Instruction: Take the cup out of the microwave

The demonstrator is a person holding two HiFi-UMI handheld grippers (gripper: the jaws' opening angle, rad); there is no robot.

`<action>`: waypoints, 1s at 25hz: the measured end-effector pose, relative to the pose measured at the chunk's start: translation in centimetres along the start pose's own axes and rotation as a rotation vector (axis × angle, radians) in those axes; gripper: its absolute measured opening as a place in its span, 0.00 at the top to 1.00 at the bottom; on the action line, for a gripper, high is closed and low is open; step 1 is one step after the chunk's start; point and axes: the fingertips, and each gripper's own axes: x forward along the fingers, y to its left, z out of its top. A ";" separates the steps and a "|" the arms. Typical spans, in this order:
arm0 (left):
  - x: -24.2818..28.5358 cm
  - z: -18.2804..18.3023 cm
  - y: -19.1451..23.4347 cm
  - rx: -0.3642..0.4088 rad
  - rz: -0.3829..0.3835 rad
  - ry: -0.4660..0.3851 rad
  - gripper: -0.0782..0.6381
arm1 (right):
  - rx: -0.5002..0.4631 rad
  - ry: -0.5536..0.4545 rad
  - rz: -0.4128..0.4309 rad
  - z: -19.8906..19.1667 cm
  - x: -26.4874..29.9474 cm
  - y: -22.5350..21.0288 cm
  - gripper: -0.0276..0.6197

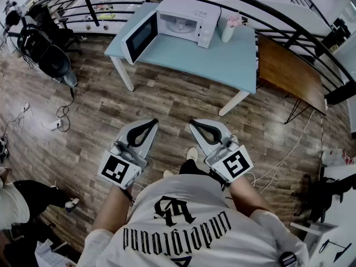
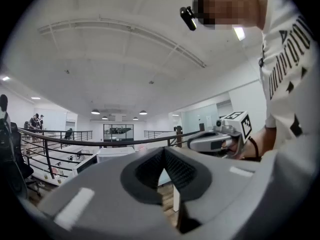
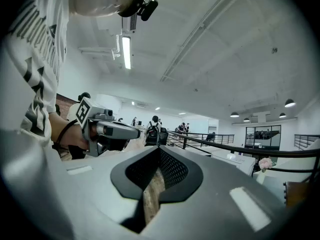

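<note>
A white microwave (image 1: pixel 186 20) stands on a light blue table (image 1: pixel 222 60) at the far side of the head view, with its door (image 1: pixel 139 36) swung open to the left. Inside the cavity a pale cup (image 1: pixel 179 23) shows only faintly. Both grippers are held level close to the person's body, well short of the table, over the wooden floor. My left gripper (image 1: pixel 154 122) is shut with nothing between its jaws, and so is my right gripper (image 1: pixel 192 123). The left gripper view looks past its shut jaws (image 2: pixel 163 152) at the microwave (image 2: pixel 116 154).
A white vase of pink flowers (image 1: pixel 229 29) stands right of the microwave. A brown wooden table (image 1: pixel 289 71) adjoins the blue one on the right, with a black railing (image 1: pixel 278 15) behind. Office chairs (image 1: pixel 47 54) and floor cables (image 1: pixel 58 121) lie left. Another person (image 1: pixel 16 199) is at lower left.
</note>
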 end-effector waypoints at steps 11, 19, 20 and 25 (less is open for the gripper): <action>0.9 -0.2 0.2 -0.016 0.006 0.004 0.82 | 0.019 0.026 0.004 -0.9 0.3 -0.7 0.95; 5.4 -1.0 0.8 -0.027 -0.018 0.021 0.82 | 0.053 0.032 -0.035 -2.3 0.3 -5.7 0.95; 6.3 -1.1 0.9 -0.029 -0.022 0.022 0.82 | 0.056 0.031 -0.038 -2.5 0.3 -6.6 0.95; 10.8 -1.4 1.4 -0.036 -0.016 0.028 0.82 | 0.047 0.018 -0.037 -3.4 0.4 -11.3 0.95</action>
